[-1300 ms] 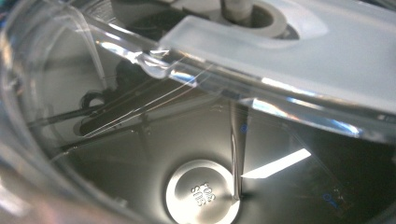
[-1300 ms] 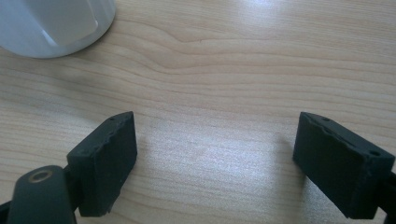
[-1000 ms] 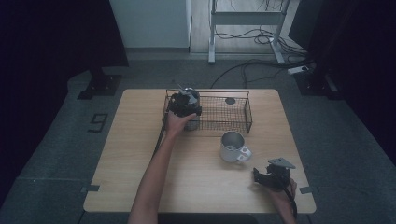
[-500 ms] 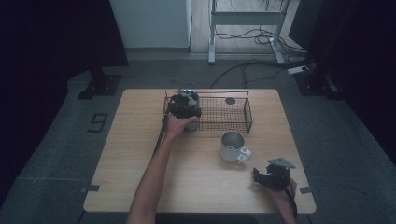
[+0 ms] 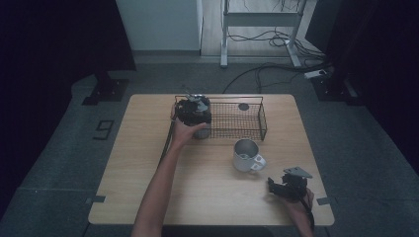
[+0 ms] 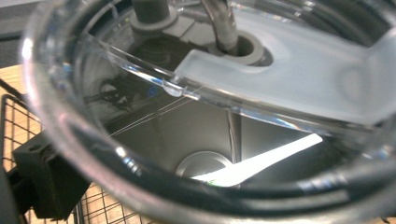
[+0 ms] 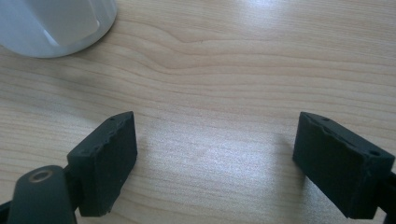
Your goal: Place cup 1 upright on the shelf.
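A steel tumbler [image 5: 200,132] with a clear lid [image 6: 289,65] stands at the left end of the black wire basket [image 5: 265,121]. My left gripper [image 5: 191,111] is over it, shut on the tumbler. One black finger [image 6: 46,182] presses against its side in the left gripper view. Whether the tumbler is inside the basket or just in front of it I cannot tell. A pale mug [image 5: 245,154] sits on the table in front of the basket. My right gripper [image 5: 272,185] rests near the front right corner, open [image 7: 215,135], with bare wood between its fingers and the mug [image 7: 51,23] just ahead.
The wooden table [image 5: 148,197] stands on a grey floor. A small dark round thing [image 5: 243,106] lies in the basket's far right part. Cables and a metal frame lie on the floor beyond the table.
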Demonstrator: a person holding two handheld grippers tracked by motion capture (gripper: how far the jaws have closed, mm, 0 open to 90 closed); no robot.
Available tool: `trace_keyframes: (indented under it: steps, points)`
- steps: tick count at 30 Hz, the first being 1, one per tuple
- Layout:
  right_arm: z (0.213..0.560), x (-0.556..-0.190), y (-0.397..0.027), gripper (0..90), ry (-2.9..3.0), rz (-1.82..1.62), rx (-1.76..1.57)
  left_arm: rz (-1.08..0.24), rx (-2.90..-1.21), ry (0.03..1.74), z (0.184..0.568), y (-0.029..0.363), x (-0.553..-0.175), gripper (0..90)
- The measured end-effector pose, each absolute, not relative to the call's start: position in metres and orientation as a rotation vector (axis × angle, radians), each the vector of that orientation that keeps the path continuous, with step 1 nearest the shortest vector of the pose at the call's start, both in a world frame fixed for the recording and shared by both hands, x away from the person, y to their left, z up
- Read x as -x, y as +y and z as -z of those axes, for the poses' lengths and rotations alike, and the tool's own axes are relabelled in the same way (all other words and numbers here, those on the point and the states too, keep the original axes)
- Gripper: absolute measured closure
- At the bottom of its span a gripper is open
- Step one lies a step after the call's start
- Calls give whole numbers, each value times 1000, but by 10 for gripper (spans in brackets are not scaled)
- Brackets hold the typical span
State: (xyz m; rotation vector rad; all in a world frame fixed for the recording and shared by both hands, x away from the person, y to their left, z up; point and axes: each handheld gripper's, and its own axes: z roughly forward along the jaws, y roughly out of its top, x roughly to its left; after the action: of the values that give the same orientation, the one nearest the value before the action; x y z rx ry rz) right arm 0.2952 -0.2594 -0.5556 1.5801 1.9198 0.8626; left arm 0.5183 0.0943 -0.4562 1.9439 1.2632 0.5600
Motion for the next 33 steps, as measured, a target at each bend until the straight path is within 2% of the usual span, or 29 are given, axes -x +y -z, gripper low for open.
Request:
trace_keyframes:
  steps: [14, 33]
  points:
    - [556, -296, -259, 132, 1922, -863, -1578, -558, -1904, 1228, 440, 104, -500, 0]
    - [555, -296, -259, 131, 1914, -859, -1591, -553, -1913, 1166, 452, 137, -436, 0]
